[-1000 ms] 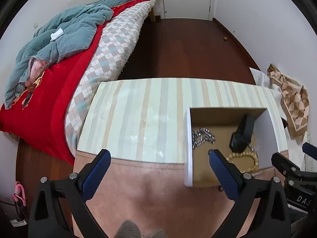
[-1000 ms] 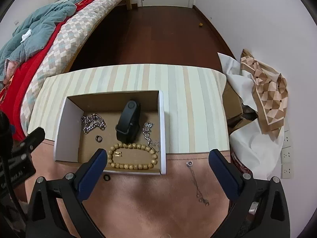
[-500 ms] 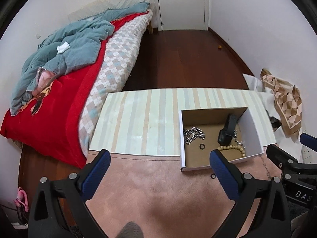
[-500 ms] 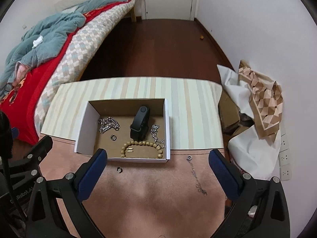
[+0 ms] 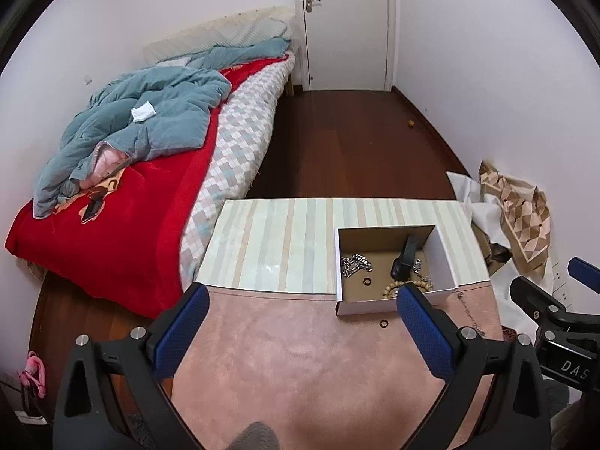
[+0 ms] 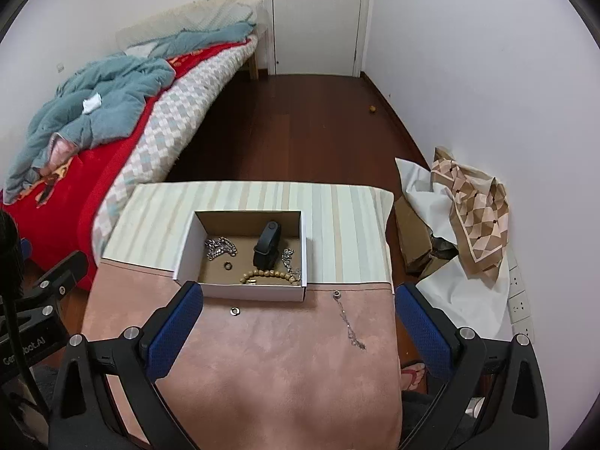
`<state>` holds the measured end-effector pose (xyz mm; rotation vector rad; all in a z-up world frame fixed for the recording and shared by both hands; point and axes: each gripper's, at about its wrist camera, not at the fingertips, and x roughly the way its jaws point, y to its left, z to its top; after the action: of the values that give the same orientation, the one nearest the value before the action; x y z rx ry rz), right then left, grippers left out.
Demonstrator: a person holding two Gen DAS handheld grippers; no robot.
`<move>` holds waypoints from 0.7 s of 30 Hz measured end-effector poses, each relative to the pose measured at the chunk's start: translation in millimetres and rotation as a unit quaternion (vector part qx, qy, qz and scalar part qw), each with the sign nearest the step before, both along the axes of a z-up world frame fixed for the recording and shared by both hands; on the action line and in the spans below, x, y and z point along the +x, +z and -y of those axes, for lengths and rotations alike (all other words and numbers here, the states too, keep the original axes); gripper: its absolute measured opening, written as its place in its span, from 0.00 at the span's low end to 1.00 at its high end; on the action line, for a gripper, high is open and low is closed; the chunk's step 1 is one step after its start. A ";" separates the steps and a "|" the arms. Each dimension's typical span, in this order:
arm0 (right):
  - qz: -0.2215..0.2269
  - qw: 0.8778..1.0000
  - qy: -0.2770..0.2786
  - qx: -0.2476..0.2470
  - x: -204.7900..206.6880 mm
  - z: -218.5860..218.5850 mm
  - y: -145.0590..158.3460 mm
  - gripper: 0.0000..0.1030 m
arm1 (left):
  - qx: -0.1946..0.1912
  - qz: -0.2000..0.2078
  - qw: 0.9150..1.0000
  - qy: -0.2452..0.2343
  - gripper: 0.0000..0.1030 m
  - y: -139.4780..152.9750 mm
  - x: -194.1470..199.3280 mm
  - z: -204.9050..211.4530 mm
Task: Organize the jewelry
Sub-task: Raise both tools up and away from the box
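Both the left gripper [image 5: 302,332] and right gripper [image 6: 298,324] are hanging wide open, holding nothing. The thin silver chain [image 6: 348,322] is lying limp and light on the pink suede mat [image 6: 262,367]; pinching its ring end looks best. The white cardboard box [image 6: 240,292] is holding a beaded wooden bracelet [image 6: 268,275], a black band [image 6: 267,244], chains and possibly a ring.

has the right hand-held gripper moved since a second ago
Yes. The right hand-held gripper has pulled back and up from the white box; the box looks smaller and more of the room shows.
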<state>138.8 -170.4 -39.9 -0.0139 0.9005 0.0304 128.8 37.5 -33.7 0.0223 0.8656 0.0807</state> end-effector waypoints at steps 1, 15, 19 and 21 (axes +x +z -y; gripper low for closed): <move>0.004 1.000 0.000 0.001 -4.5 0.6 4.0 1.00 | -0.002 0.004 1.000 0.001 0.99 3.9 -4.6 -0.6; 0.028 0.999 -0.003 0.030 -42.5 6.8 28.6 1.00 | -0.005 0.027 0.999 0.019 0.99 19.9 -34.0 -3.1; 0.012 0.998 -0.020 0.054 -33.0 26.1 8.0 1.00 | 0.002 0.017 0.999 0.034 0.99 2.5 -25.6 -4.8; 0.004 0.998 -0.042 0.056 -27.2 40.5 -8.2 1.00 | 0.003 0.009 0.999 0.041 0.99 -10.2 -20.2 -6.0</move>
<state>111.6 -210.9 -48.1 0.1281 0.8903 0.0028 108.6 43.5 -43.9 -0.0085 0.8486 0.1594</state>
